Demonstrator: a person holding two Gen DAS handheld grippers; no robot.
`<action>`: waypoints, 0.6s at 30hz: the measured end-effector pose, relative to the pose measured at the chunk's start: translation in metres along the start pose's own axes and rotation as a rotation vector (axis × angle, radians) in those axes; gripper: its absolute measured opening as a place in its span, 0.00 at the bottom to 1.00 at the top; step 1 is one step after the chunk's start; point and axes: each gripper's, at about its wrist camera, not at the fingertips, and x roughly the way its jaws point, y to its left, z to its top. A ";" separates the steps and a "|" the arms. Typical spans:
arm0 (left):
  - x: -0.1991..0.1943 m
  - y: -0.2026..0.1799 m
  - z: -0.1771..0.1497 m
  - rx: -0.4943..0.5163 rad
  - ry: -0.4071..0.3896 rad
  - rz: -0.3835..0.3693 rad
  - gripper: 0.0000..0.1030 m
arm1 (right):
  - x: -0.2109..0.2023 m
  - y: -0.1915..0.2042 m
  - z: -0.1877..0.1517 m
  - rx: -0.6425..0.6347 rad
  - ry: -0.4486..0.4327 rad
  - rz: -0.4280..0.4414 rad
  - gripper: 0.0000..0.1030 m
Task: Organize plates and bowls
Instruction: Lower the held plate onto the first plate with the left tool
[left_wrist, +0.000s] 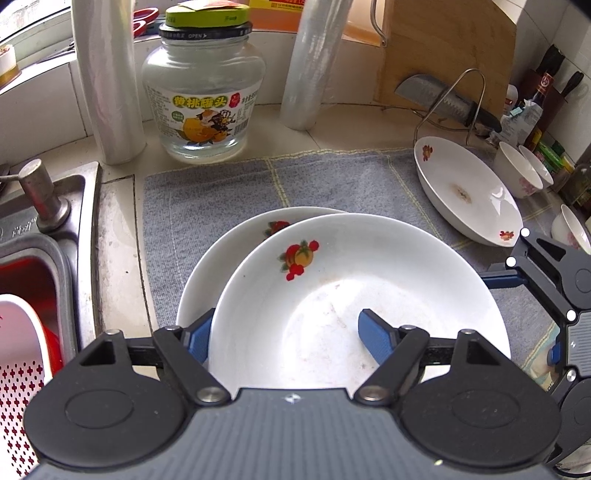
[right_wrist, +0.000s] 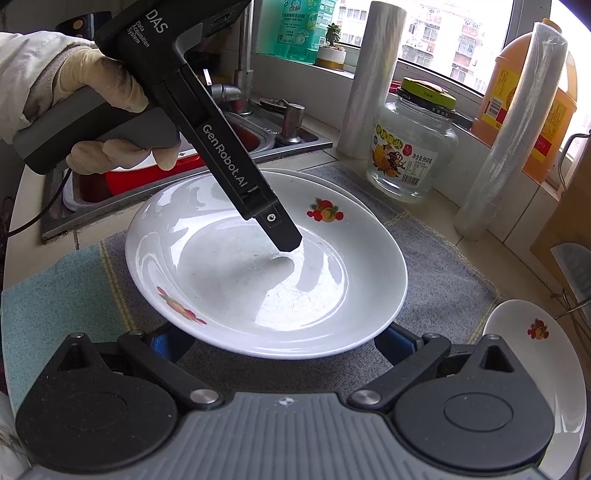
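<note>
Two flowered plates stacked on grey cloth (left_wrist: 207, 192), both claws at the upper one.

Left claw (left_wrist: 288, 332) spread partway, astride the near rim of top plate (left_wrist: 369, 266): one finger inside the well, the other outside over lower plate (left_wrist: 229, 251), squeezing nothing. Right claw (right_wrist: 280, 343) spread wide, fingertips hidden under that plate's near edge. Third plate (left_wrist: 465, 188) ahead-right of left claw.

Two stacked plates (left_wrist: 354, 295) lie on a cloth (left_wrist: 221, 192) on the counter (left_wrist: 122, 229); sink (left_wrist: 33, 240) left, jar (left_wrist: 203, 99) behind, third plate (left_wrist: 465, 192) right.
</note>
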 end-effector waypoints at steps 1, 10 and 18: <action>0.000 -0.001 0.000 0.004 0.002 0.002 0.76 | 0.000 0.000 0.000 0.002 0.000 0.001 1.00; -0.003 0.000 0.002 0.005 -0.005 0.012 0.80 | 0.000 0.001 0.000 -0.013 -0.005 0.004 1.00; -0.010 0.003 0.004 -0.005 -0.027 0.013 0.81 | -0.001 0.001 0.001 -0.025 0.003 0.001 1.00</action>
